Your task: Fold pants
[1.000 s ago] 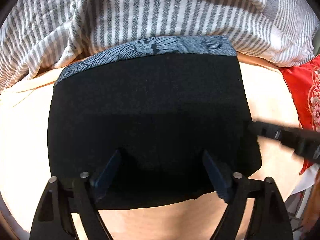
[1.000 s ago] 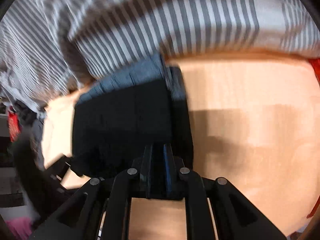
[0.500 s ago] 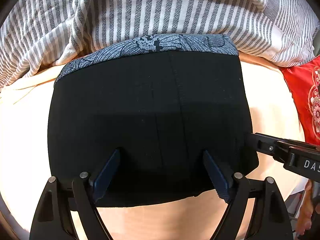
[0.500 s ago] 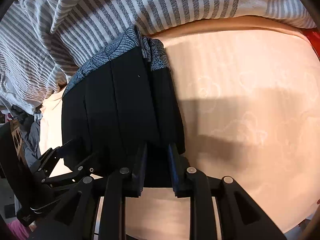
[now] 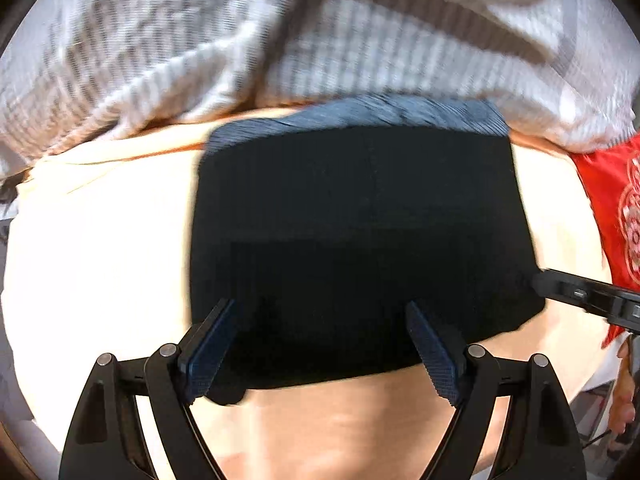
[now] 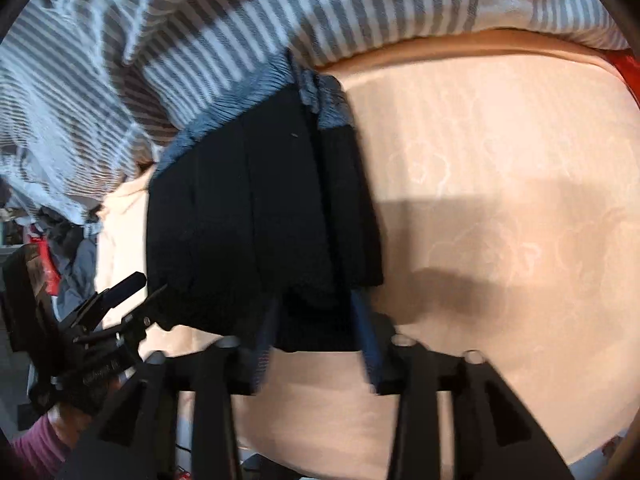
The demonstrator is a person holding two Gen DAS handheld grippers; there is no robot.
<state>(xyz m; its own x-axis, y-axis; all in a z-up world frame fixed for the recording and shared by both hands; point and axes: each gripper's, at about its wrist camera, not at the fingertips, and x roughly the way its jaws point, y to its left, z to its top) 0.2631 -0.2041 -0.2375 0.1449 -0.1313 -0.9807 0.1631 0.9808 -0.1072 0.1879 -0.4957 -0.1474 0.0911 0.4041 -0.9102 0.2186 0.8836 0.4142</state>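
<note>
The black pants (image 5: 360,240) lie folded into a compact rectangle on the peach bed sheet (image 5: 100,260), with a blue patterned band (image 5: 360,114) along the far edge. My left gripper (image 5: 320,344) is open, its fingers spread over the near edge of the pants and holding nothing. My right gripper (image 6: 316,336) is open, its fingers either side of the pants' near right corner (image 6: 316,320). The right gripper also shows at the right edge of the left wrist view (image 5: 580,294). The left gripper appears at the lower left of the right wrist view (image 6: 116,308).
A grey-and-white striped duvet (image 5: 280,32) is bunched along the far side, touching the pants' band. A red patterned cloth (image 5: 616,200) lies at the right. Clutter of clothes (image 6: 76,256) lies off the bed's left side. Bare sheet (image 6: 500,220) lies right of the pants.
My right gripper has opened from shut and let go of the pants' corner. My left gripper has pulled back and left, so the pants sit further right in its view.
</note>
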